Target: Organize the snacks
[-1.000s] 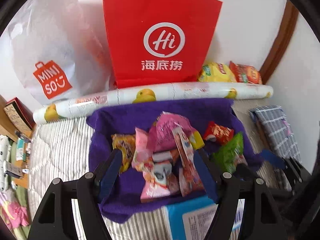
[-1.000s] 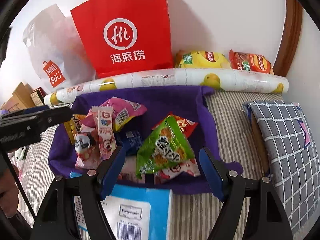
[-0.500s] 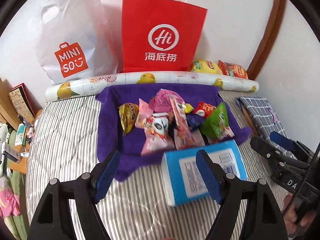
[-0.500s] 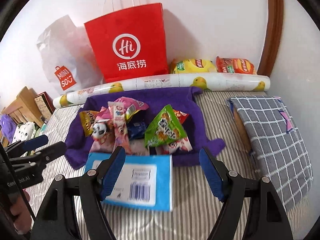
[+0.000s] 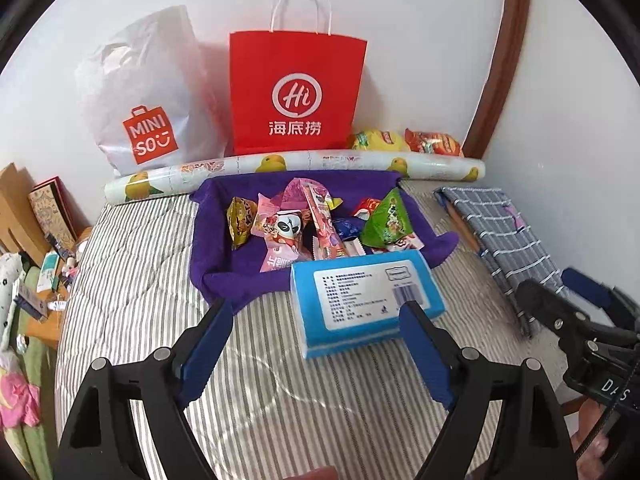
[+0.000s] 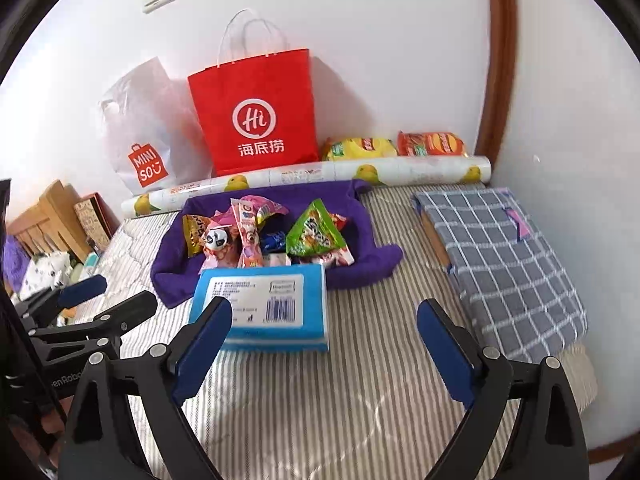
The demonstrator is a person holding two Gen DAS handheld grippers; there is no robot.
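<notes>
Several snack packets lie heaped on a purple cloth (image 5: 212, 256) (image 6: 168, 268) on the striped bed, among them a green packet (image 5: 390, 218) (image 6: 314, 232), a panda packet (image 5: 290, 224) (image 6: 216, 240) and a yellow-brown packet (image 5: 240, 222). A blue box (image 5: 366, 300) (image 6: 264, 304) lies flat in front of the cloth. My left gripper (image 5: 316, 344) is open and empty, well short of the box. My right gripper (image 6: 324, 344) is open and empty, above the bare bedding. Each gripper shows at the edge of the other's view.
A red paper bag (image 5: 296, 92) (image 6: 256, 112) and a white Miniso bag (image 5: 148, 108) stand against the back wall. A printed roll (image 5: 296, 166) lies before them, with yellow (image 6: 358, 148) and red (image 6: 432, 143) chip bags behind. A checked pillow (image 6: 504, 264) lies right. Clutter sits left of the bed.
Both grippers have pulled back and up from the snack pile. The cloth, snacks and blue box now look smaller and farther away. Both stay open and empty.
</notes>
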